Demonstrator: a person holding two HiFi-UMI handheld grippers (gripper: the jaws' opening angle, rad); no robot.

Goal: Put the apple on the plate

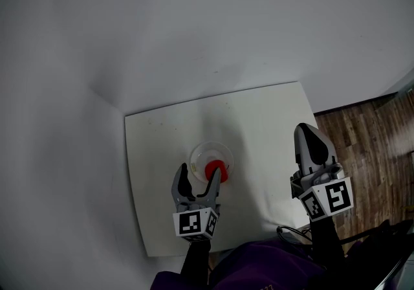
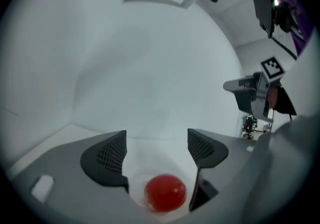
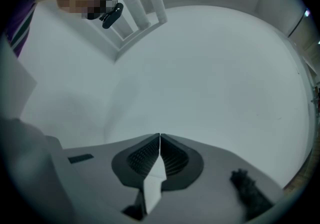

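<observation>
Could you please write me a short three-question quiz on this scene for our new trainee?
1. True or false: the right gripper has its jaws apart.
2. Where does the apple lie? A) on the clear plate B) in a cup C) between the right gripper's jaws
3. Fill in: the left gripper is ___ (open or shut).
Key: 1 false; 2 A; 3 open.

Apple [image 1: 209,167] part-hidden behind left tool [image 1: 200,170], near rim of plate [image 1: 200,148] covered — purple clothing [image 1: 259,264] cropped below
</observation>
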